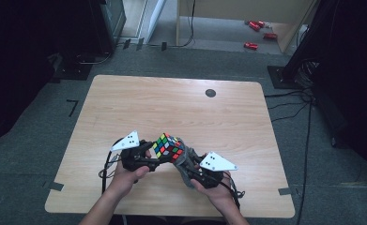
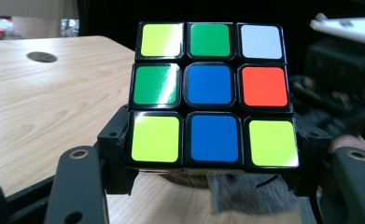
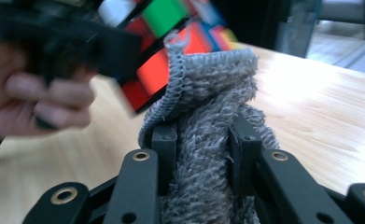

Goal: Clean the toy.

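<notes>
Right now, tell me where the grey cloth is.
The cloth is clamped in the right gripper and pressed against the cube, which the left gripper holds above the table's near middle.

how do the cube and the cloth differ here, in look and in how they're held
The cube is hard, glossy and many-coloured; the cloth is soft, fuzzy and plain grey. The left tongs clamp the cube by its sides, face square to the camera; the right tongs pinch the cloth bunched into folds. The two share this: each is gripped above the table, and the cloth touches the cube.
</notes>
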### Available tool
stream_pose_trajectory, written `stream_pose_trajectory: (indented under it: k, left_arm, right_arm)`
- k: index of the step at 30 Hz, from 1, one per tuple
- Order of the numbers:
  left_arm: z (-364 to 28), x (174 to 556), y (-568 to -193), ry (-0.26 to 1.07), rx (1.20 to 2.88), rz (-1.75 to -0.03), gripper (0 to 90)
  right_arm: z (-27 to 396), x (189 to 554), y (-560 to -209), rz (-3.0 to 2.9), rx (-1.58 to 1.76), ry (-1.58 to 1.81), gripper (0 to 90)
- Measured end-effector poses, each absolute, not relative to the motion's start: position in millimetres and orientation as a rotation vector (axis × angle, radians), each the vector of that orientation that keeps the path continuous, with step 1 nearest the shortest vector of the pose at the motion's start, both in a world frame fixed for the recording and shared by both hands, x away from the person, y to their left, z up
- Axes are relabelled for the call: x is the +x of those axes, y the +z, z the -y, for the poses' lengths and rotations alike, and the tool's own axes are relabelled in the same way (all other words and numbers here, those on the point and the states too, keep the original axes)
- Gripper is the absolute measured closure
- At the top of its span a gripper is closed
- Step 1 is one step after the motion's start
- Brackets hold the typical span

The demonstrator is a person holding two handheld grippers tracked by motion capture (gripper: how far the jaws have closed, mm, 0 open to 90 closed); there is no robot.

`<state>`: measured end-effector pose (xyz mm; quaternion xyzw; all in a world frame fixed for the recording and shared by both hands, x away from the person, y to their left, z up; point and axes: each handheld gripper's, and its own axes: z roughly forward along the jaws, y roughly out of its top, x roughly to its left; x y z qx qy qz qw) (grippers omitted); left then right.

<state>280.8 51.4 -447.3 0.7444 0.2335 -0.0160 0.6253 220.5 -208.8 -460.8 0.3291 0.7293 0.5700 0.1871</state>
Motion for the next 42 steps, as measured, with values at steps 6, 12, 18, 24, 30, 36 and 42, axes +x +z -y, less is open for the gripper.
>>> stream_pose_trajectory:
  k: [6,12,18,24,30,36,42]
  left_arm:
    - [-56.7,283.8,-446.3,-0.042,1.694,-0.568,34.4]
    - [-58.1,283.8,-444.7,-0.05,1.678,-0.566,34.5]
    - [-55.1,283.7,-446.9,-0.047,1.694,-0.573,34.4]
    - [-61.0,287.4,-446.2,-0.017,1.69,-0.601,34.4]
    - [-66.2,290.0,-446.1,0.012,1.689,-0.621,34.4]
    - [-69.0,294.4,-449.6,0.035,1.703,-0.66,34.5]
    - [-67.9,295.3,-453.1,0.052,1.724,-0.676,34.4]
  right_arm:
    - [181.6,212.2,-471.8,-2.188,0.809,1.562,70.1]
    - [194.7,215.1,-462.0,-2.103,0.855,1.566,70.2]
    - [192.1,215.2,-466.7,-2.118,0.874,1.568,69.8]
    - [188.4,214.7,-465.0,-2.187,0.804,1.528,69.3]
    - [248.3,236.3,-448.7,-1.943,1.17,1.487,69.2]
    - [300.3,250.2,-453.7,-1.825,1.373,1.286,68.1]
    - [319.8,258.9,-472.3,-1.811,1.455,1.139,65.9]
